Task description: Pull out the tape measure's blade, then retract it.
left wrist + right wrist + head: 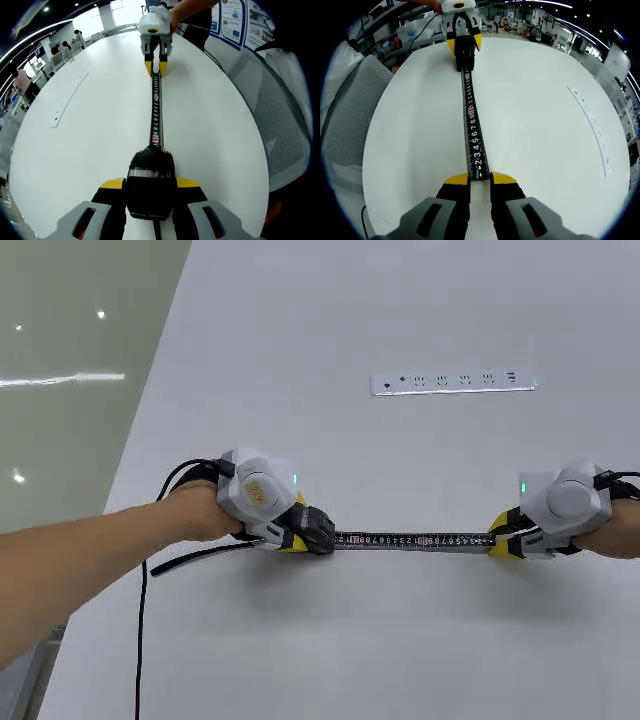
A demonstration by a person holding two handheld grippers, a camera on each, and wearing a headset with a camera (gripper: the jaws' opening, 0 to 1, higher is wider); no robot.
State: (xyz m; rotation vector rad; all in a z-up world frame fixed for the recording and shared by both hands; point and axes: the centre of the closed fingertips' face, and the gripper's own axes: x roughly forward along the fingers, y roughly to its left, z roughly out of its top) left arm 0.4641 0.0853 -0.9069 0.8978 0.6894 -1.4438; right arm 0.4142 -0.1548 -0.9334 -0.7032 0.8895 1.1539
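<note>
White table (pixel 400 300) takes most of the head view. Its left edge runs diagonally from top centre-left down to the lower-left corner, with glossy floor (pixel 70 360) beyond it. The surface is bare above and below the work, so there's plenty of open room both ways.

Mesh chair (pixel 280 115) sits past the table edge on the right of the left gripper view. It's also on the left of the right gripper view (pixel 350 115).

Blade (pixel 415 540) is out and lies flat on the table in a straight horizontal line, lower centre of the head view, markings up. It spans the gap between the two grippers, well in from every table edge.

Power strip (pixel 453 382) lies flat at upper right of centre, parallel to the blade and well apart from it.

Left gripper (pixel 300 535) is at lower left of centre, jaws closed around the tape measure case (pixel 318 529). In its own view the black case (pixel 150 185) sits clamped between the yellow tips, blade (pixel 156 110) running straight up the frame.

Right gripper (pixel 503 537) is at lower right near the frame edge, jaws narrow and pinching the blade's free end. In its own view the tips (pixel 480 178) close on the low numbers and the blade (pixel 472 130) runs up to the case.

Black cable (pixel 150 570) trails from the left gripper to the bottom-left of the frame, close to the table's left edge.
</note>
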